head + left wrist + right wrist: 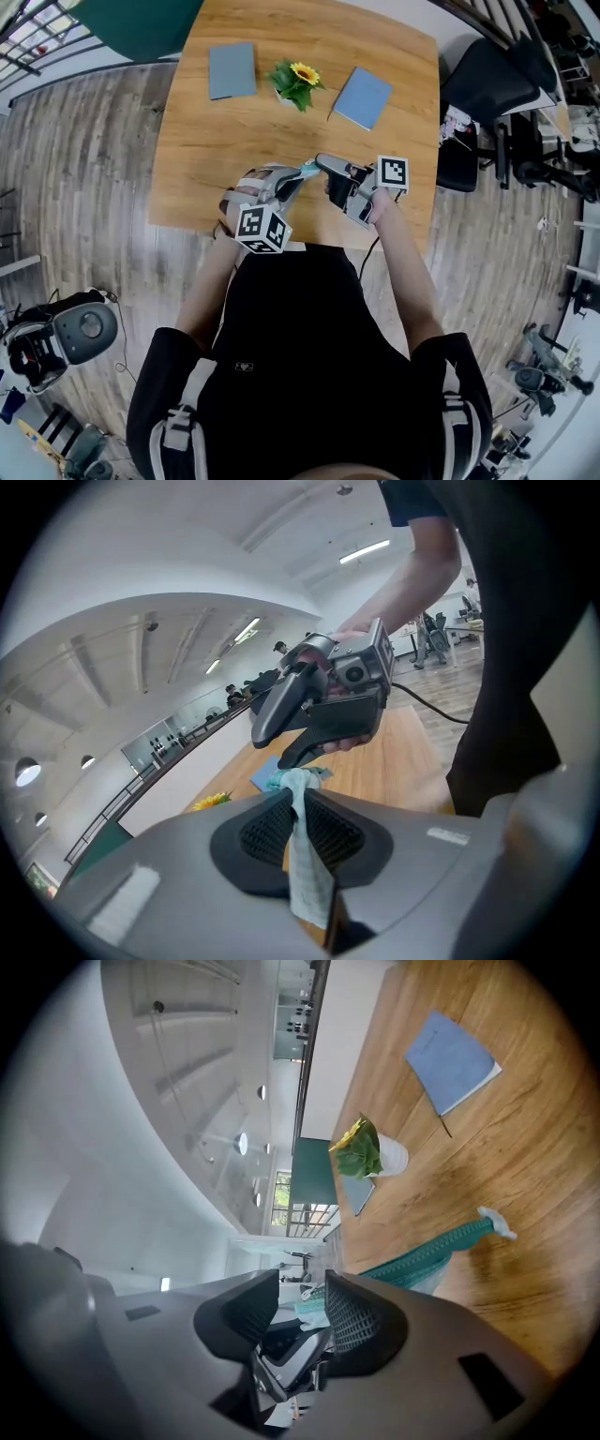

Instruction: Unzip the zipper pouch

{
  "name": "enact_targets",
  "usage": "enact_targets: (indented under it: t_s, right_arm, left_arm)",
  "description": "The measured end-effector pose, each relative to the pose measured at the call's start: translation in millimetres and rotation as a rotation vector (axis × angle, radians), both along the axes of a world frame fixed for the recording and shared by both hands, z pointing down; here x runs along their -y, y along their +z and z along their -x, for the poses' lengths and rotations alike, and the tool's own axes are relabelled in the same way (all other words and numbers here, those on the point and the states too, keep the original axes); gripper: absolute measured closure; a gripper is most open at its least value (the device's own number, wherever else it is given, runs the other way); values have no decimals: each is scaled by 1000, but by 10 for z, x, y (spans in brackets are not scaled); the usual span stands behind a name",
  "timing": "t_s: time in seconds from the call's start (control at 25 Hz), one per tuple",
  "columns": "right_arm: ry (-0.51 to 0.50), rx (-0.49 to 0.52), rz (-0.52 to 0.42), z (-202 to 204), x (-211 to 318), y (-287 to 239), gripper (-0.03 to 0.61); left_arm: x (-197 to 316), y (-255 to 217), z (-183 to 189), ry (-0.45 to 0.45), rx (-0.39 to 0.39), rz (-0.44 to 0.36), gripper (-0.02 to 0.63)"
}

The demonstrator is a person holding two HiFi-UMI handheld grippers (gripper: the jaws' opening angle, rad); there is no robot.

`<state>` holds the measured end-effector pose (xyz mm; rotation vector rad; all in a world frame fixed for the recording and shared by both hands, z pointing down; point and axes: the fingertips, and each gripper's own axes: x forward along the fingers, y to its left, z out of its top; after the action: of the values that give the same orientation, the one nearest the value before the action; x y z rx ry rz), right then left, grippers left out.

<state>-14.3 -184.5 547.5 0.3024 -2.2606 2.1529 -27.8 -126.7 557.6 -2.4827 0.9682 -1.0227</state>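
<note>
Pouch (306,855) cloth is pinched tight in the left claw (298,808). The two dark pads are closed on a thin, pale fold of it. A bit of green-blue cloth pokes out at the tip.

The right claw (302,1302) is open. Its two pads stand apart with a clear gap between them, and neither pad presses on anything. Through the gap you can see part of the other tool and a scrap of pale cloth. Just past one pad, the green zipper (427,1257) runs out as a long strip with a small white end (495,1225). I cannot tell if the strip touches the wood.

From the head view, the flower pot (295,84) with a yellow sunflower sits near the middle of the tabletop (216,159). One blue-grey book (232,70) lies to the left of the pot. A second blue book (363,97) lies to the right of it. The left claw (298,174) and the right claw (322,161) are on the near side of the pot, close to the person (309,366). Their tips almost meet, and the pouch (307,172) shows as a small green bit between them. From the left gripper view, the right claw (272,747) hangs just past the pinched cloth, with a hand (347,744) around it.
</note>
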Motion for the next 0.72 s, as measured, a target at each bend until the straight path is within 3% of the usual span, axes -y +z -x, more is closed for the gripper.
enact_targets:
  t_s: [0.36, 0.72]
  right_arm:
    - [-117, -89, -17, 117, 47, 80, 419]
    - [-220, -139, -83, 202, 24, 21, 419]
  left_arm:
    - [-17, 56, 11, 46, 84, -38, 594]
    - [-49, 34, -78, 74, 75, -39, 598]
